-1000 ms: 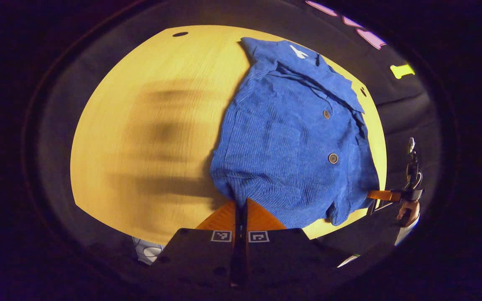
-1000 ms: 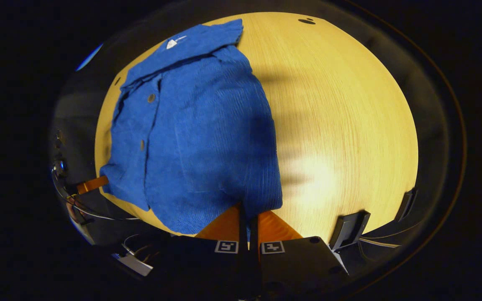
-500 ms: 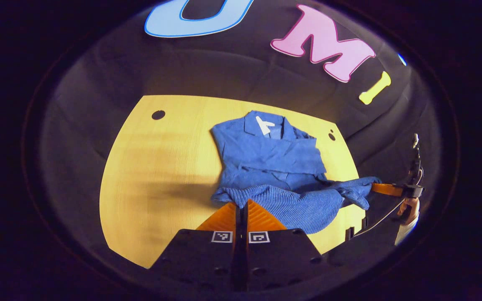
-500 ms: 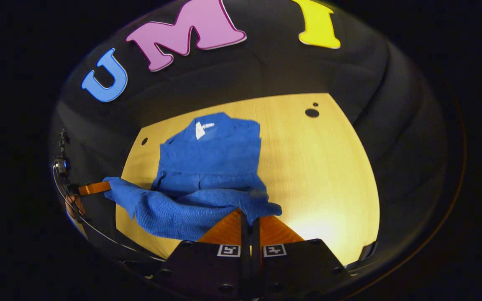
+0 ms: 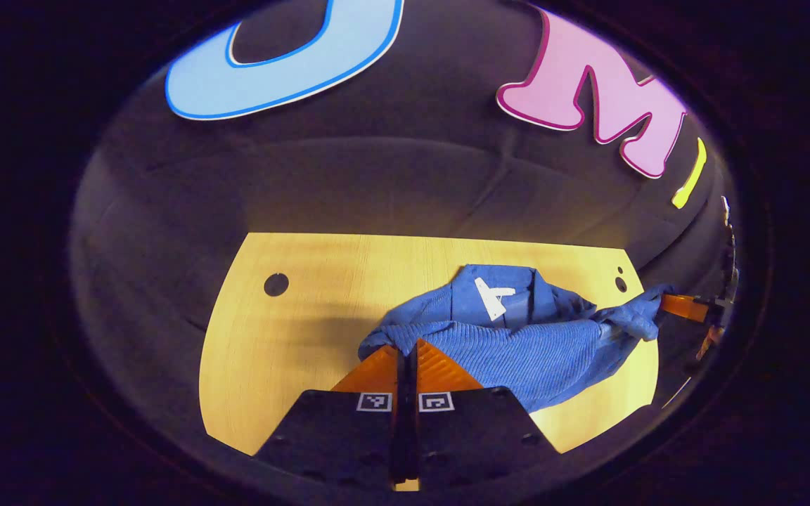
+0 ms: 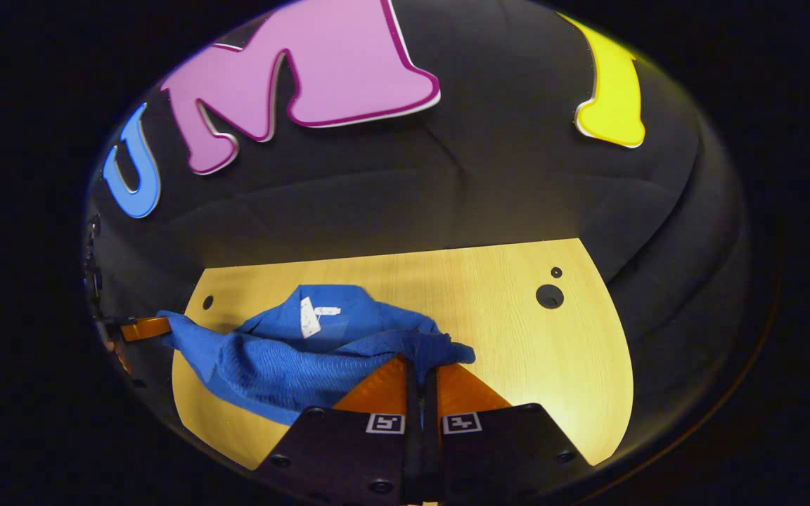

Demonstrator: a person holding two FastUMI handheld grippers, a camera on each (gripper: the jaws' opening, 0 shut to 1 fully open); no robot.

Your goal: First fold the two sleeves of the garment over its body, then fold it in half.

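Note:
A blue corduroy garment point(image 5: 517, 337) lies on the yellow wooden table point(image 5: 292, 330), its collar with a white tag point(image 5: 493, 299) toward the far edge. Its near hem is lifted and carried over the body, almost to the collar. My left gripper point(image 5: 405, 346) is shut on the hem's left corner. The right gripper point(image 5: 661, 303) holds the other corner at the right of the left gripper view. In the right gripper view my right gripper point(image 6: 420, 362) is shut on a hem corner of the garment point(image 6: 285, 358), and the left gripper point(image 6: 159, 327) grips the far corner at the left.
The table point(image 6: 517, 337) has round holes, one point(image 5: 275, 284) at the left in the left gripper view, one point(image 6: 549, 296) at the right in the right gripper view. The booth's black cloth wall point(image 5: 391, 183) rises just behind the far table edge.
Both grippers have carried the hem up and forward over the body toward the collar. The garment went from spread flat to nearly folded in half.

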